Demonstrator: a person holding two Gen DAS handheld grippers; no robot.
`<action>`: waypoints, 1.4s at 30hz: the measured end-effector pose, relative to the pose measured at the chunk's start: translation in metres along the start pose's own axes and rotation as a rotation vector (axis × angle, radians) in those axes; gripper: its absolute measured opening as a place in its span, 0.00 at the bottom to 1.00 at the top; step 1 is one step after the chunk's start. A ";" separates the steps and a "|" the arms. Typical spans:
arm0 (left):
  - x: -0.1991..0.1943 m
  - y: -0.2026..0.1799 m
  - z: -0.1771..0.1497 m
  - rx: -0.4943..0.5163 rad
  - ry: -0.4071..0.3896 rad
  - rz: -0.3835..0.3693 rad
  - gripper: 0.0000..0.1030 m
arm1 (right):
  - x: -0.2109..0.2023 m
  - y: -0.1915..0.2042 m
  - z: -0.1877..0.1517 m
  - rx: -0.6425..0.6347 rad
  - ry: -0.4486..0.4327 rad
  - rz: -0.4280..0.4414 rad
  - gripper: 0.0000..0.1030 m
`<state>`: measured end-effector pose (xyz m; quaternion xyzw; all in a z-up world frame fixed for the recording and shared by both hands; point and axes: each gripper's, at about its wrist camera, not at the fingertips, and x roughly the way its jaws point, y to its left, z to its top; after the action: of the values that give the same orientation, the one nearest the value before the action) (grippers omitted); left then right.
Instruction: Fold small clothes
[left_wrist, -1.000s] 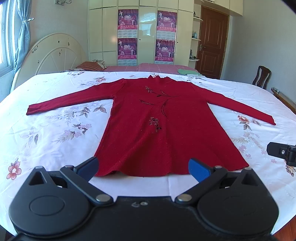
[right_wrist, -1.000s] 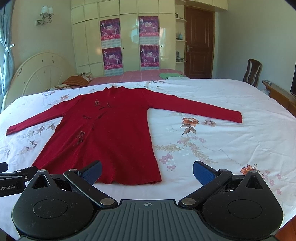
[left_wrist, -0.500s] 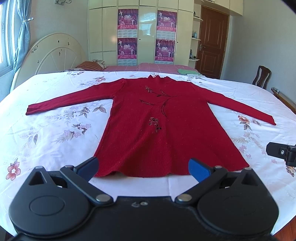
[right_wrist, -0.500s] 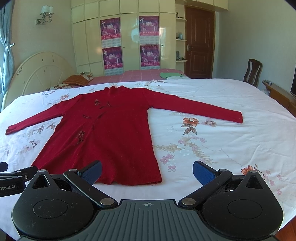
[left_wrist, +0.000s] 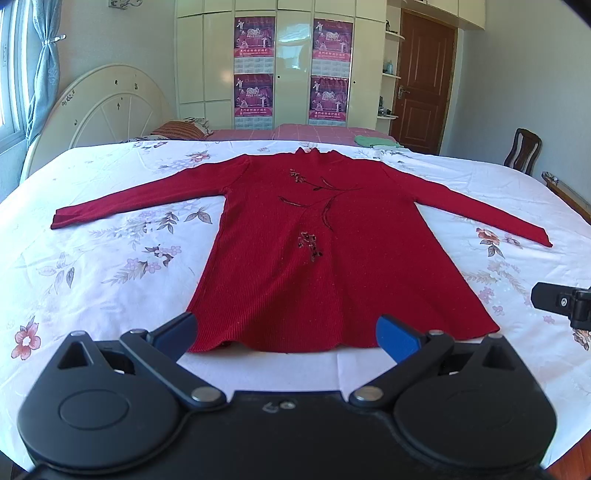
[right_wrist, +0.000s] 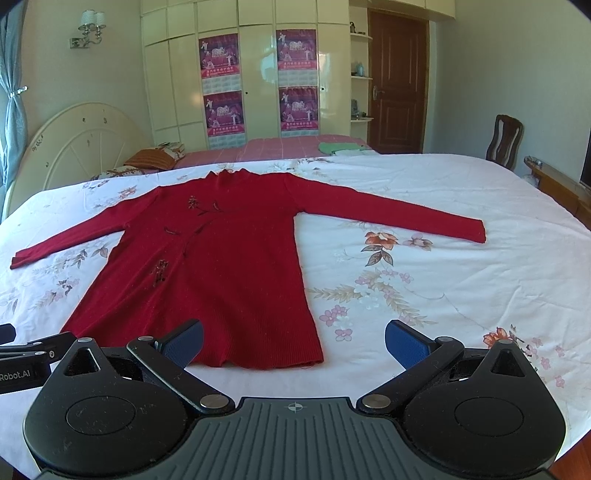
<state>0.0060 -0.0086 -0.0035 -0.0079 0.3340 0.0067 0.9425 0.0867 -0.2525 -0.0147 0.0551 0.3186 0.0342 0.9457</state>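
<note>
Red dress (left_wrist: 325, 254) lies flat; only right view shows wall lamp (right_wrist: 88, 27); both jaws wide.

Beside the red dress (left_wrist: 325, 258), the right gripper (left_wrist: 561, 304) is cut by the frame edge. The wardrobe posters' (right_wrist: 221, 114) print behind the dress is too small to read.

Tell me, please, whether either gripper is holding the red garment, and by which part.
Nothing is held. The left gripper and right gripper are both open, short of the hem of the red garment, which lies flat.
</note>
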 end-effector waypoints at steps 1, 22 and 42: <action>0.000 0.000 0.000 0.000 0.000 -0.001 1.00 | 0.000 0.000 0.000 0.000 0.001 0.000 1.00; 0.017 -0.005 0.011 -0.040 0.003 -0.061 0.99 | 0.006 -0.012 0.004 0.031 -0.010 -0.022 1.00; 0.124 -0.040 0.106 0.003 -0.035 -0.129 0.75 | 0.069 -0.185 0.078 0.483 -0.083 -0.144 0.51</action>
<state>0.1697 -0.0453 0.0010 -0.0278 0.3165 -0.0546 0.9466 0.1937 -0.4351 -0.0176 0.2577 0.2815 -0.1127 0.9174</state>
